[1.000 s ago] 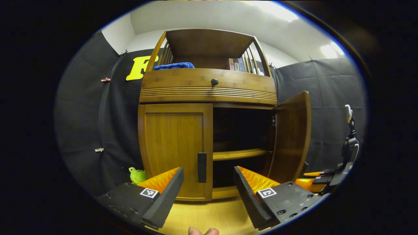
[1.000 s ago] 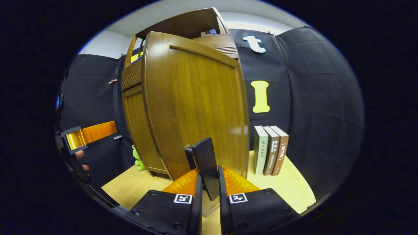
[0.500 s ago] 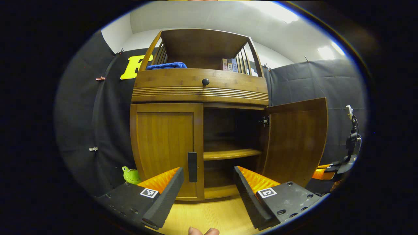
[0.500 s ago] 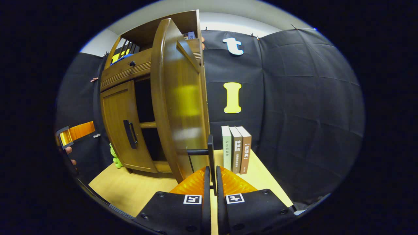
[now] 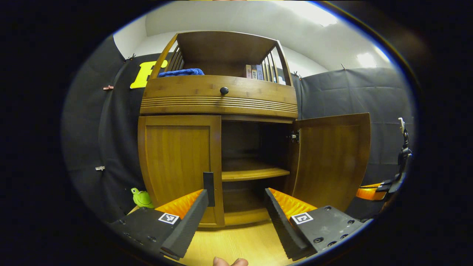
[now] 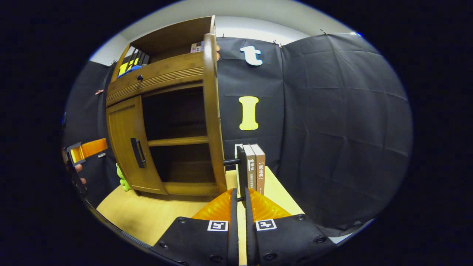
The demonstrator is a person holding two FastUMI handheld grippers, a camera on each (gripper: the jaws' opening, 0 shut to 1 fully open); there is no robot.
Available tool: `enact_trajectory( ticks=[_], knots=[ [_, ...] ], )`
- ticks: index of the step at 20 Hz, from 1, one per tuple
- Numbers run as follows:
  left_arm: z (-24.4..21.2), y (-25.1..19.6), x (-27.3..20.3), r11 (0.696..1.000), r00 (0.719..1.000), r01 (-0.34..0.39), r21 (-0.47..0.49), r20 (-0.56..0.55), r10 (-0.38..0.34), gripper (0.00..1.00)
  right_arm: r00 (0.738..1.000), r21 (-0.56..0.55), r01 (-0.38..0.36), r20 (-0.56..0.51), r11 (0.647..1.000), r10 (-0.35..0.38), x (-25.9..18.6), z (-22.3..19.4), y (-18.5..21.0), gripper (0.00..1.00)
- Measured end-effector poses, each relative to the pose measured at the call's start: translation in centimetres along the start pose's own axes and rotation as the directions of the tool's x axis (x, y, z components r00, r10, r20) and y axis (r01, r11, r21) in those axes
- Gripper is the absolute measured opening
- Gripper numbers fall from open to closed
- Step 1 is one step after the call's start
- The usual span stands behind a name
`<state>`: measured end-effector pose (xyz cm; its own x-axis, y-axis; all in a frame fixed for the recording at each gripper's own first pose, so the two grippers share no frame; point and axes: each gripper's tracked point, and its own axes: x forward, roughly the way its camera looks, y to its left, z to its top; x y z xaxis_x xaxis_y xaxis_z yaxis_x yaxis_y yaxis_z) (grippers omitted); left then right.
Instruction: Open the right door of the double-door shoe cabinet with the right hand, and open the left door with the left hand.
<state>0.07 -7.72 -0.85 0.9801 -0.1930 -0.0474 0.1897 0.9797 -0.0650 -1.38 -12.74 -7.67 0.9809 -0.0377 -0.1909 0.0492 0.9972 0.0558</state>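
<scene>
The left door's handle (image 5: 208,183), an upright bar, is being framed just above and inside the left-hand finger of the wide-open left gripper (image 5: 233,218), the nearer one. The right door (image 6: 211,111) is being held swung out, its handle (image 6: 242,171) pinched by the right gripper (image 6: 238,221). Bare shelves (image 5: 251,173) are being shown in the shoe cabinet (image 5: 218,99).

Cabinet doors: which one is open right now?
The right door, swung wide with the shelf exposed, its handle clamped in the right gripper. The left door sits shut.

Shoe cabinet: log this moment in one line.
right door: open | right gripper: shut on its handle | left door: closed | left gripper: open, at left handle
</scene>
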Motion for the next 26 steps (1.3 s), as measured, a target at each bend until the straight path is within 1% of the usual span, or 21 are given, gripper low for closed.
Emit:
enact_trajectory(
  ticks=[1,2,4,5,7,8,9,10,11,13,14,15,16,17,19,20,21,22,23,25,26],
  knots=[
    [0.0,-0.2,0.2,1.0,1.0,0.004,-0.003,0.0,-0.004,0.94,1.0,-0.025,0.01,0.0,1.0,-0.01,-0.4,-0.1,0.3,0.12],
    [0.1,-0.3,0.3,1.0,1.0,0.006,-0.004,0.0,-0.006,0.92,1.0,-0.044,0.019,-0.001,0.999,-0.019,-0.8,-0.1,0.3,0.12],
    [-0.1,-0.3,0.6,1.0,1.0,0.008,0.002,0.001,-0.008,0.92,1.0,-0.066,0.028,0.009,0.997,-0.028,-1.6,0.5,0.6,0.12],
    [-0.1,-0.3,0.8,1.0,1.0,0.007,0.007,0.002,-0.007,0.92,1.0,-0.069,0.024,0.018,0.997,-0.023,-1.8,1.0,1.0,0.21],
    [-0.2,-0.1,1.3,1.0,1.0,0.004,0.011,0.005,-0.004,0.92,0.998,-0.071,0.042,0.048,0.997,-0.039,-2.7,2.2,1.1,0.47],
    [-0.3,0.0,1.5,1.0,1.0,0.002,0.011,0.006,-0.002,0.94,0.997,-0.064,0.041,0.066,0.997,-0.037,-2.9,2.9,1.5,0.59],
    [-0.3,0.1,1.8,1.0,1.0,-0.002,0.01,0.008,0.001,0.92,0.995,-0.055,0.036,0.091,0.998,-0.03,-3.8,3.7,2.1,0.72],
    [-0.4,0.2,2.2,1.0,1.0,-0.004,0.01,0.008,0.004,0.92,0.993,-0.04,0.023,0.121,0.999,-0.018,-4.4,4.6,2.8,0.85],
    [-0.5,0.4,2.6,1.0,1.0,-0.008,0.01,0.01,0.008,0.92,0.989,-0.029,-0.007,0.147,1.0,0.012,-5.2,5.4,4.1,0.98],
    [-0.6,0.9,3.4,1.0,1.0,-0.019,0.015,0.012,0.018,0.92,0.984,-0.042,-0.032,0.173,0.999,0.039,-5.6,5.7,5.6,0.98],
    [-0.7,1.1,3.9,1.0,1.0,-0.025,0.019,0.016,0.024,0.92,0.985,-0.046,-0.046,0.167,0.998,0.054,-5.6,5.5,6.4,0.97],
    [-0.8,1.5,4.3,0.999,0.999,-0.031,0.023,0.016,0.03,0.94,0.986,-0.041,-0.067,0.152,0.997,0.073,-5.6,5.1,7.4,0.97],
    [-1.0,1.9,4.8,0.999,0.999,-0.039,0.026,0.015,0.039,0.92,0.988,-0.023,-0.079,0.134,0.997,0.082,-5.6,4.9,8.0,0.97],
    [-1.2,2.3,5.3,0.999,0.999,-0.048,0.024,0.01,0.047,0.92,0.988,0.001,-0.084,0.129,0.997,0.083,-5.6,5.2,8.5,0.95],
    [-1.8,3.0,6.4,0.998,0.998,-0.064,0.014,0.002,0.064,0.92,0.987,0.04,-0.085,0.143,0.996,0.078,-5.8,5.5,9.5,0.98],
    [-2.2,3.4,7.0,0.997,0.997,-0.072,0.013,-0.002,0.072,0.94,0.985,0.043,-0.087,0.155,0.995,0.079,-5.8,5.8,10.0,0.96],
    [-2.7,3.8,7.7,0.997,0.997,-0.08,0.016,-0.01,0.081,0.92,0.983,0.038,-0.091,0.166,0.995,0.083,-5.7,5.9,10.6,0.99],
    [-3.4,4.0,8.4,0.996,0.996,-0.087,0.023,-0.025,0.088,0.95,0.982,0.028,-0.09,0.169,0.996,0.084,-5.5,6.0,10.8,0.96],
    [-4.2,4.3,9.2,0.995,0.995,-0.094,0.027,-0.037,0.095,0.94,0.981,0.022,-0.088,0.175,0.996,0.083,-5.2,6.3,10.9,0.96],
    [-5.3,5.2,10.8,0.993,0.992,-0.113,0.03,-0.057,0.114,0.98,0.981,0.026,-0.09,0.177,0.996,0.084,-4.7,6.5,11.0,0.96],
    [-5.9,5.7,11.6,0.992,0.99,-0.121,0.03,-0.066,0.123,0.92,0.981,0.03,-0.091,0.173,0.995,0.084,-4.4,6.6,11.2,0.98]
  ],
)
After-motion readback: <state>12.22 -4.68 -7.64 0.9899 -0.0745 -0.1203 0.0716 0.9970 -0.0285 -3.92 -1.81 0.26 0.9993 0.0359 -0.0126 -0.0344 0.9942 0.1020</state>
